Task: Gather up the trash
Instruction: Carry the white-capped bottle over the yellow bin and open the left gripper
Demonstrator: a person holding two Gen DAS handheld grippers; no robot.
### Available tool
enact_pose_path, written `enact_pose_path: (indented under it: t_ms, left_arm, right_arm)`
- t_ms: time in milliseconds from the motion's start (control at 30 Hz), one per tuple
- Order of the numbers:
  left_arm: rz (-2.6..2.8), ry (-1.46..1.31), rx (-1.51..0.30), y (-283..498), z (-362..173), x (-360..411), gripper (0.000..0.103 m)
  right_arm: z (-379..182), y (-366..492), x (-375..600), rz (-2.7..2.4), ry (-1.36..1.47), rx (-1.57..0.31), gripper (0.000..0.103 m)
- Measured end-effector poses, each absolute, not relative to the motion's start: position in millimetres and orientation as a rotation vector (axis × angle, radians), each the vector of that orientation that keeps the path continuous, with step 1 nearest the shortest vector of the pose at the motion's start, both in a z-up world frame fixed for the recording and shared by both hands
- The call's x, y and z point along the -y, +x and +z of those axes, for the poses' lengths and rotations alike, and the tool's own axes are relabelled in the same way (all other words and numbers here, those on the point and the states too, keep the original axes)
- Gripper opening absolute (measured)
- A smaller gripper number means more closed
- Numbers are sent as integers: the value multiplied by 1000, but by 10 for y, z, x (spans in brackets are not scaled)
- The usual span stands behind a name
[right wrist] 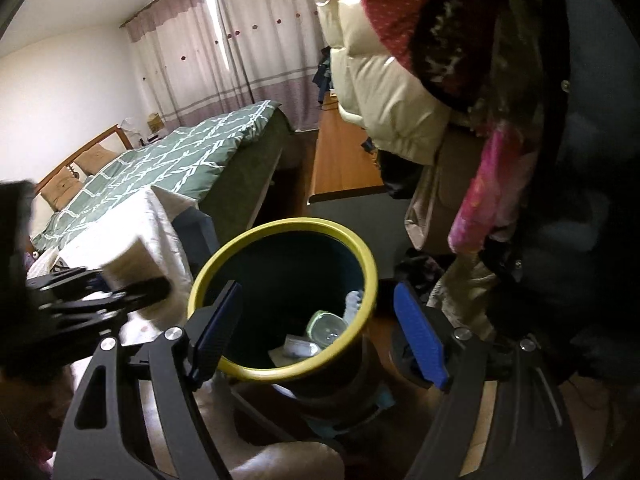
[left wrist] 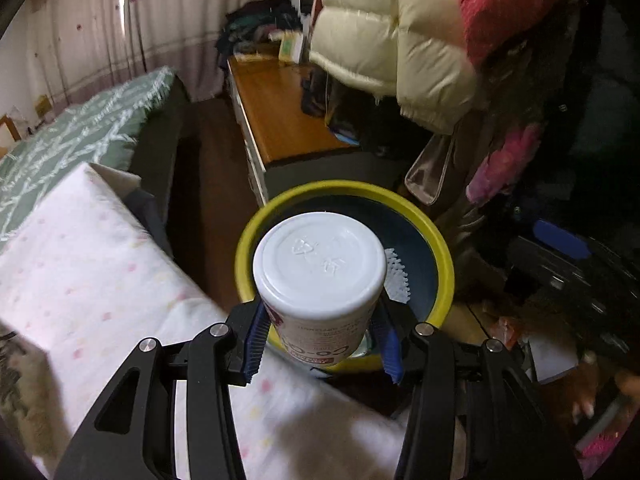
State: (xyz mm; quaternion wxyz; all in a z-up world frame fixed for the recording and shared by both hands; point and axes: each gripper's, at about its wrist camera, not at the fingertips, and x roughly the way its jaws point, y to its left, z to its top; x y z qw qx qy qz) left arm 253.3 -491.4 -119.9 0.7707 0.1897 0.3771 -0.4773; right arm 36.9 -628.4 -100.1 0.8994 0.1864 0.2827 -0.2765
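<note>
My left gripper (left wrist: 320,320) is shut on a white plastic bottle (left wrist: 320,264) with a printed label, its flat end facing the camera. The bottle hangs over the near left part of a dark bin with a yellow rim (left wrist: 444,264). A white bristly piece (left wrist: 398,276) lies inside the bin. In the right wrist view my right gripper (right wrist: 316,288) stands open over the same bin (right wrist: 280,224), with nothing between its blue pads (right wrist: 420,340). Inside lie a clear container (right wrist: 326,326), a white piece (right wrist: 354,302) and some paper (right wrist: 298,348). The left gripper with the bottle (right wrist: 132,264) shows blurred at the left.
A white dotted cloth (left wrist: 100,264) covers a surface left of the bin. A bed with a green quilt (right wrist: 180,152) lies behind it. A wooden cabinet top (left wrist: 280,108) stands beyond the bin. Puffy coats (left wrist: 392,32) and other clothes hang close on the right.
</note>
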Motion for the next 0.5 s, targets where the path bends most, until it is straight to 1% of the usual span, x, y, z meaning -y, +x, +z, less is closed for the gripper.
enact_pose_path:
  t_ms: [233, 267, 300, 333, 367, 500]
  left_arm:
    - [-1040, 435, -913, 2707, -1499, 5387, 48]
    - [-1039, 426, -920, 2730, -1513, 5422, 51]
    - [-1028, 414, -920, 2750, -1512, 5444, 69]
    - [-1022, 401, -907, 2753, -1484, 5423, 82]
    - [-1019, 388, -889, 2753, -1444, 5393, 84]
    - [-1012, 366, -829, 2703, -1225, 5076, 84]
  right_arm:
    - [-1012, 282, 6393, -608, 401, -584, 74]
    - [-1022, 283, 6402, -610, 402, -588, 74]
    - [-1024, 291, 6400, -611, 402, -591, 74]
    - [-1033, 298, 6401, -608, 403, -596, 74]
    - [-1038, 307, 6393, -605, 403, -599, 74]
    - [-1073, 345, 6359, -588, 403, -611, 74]
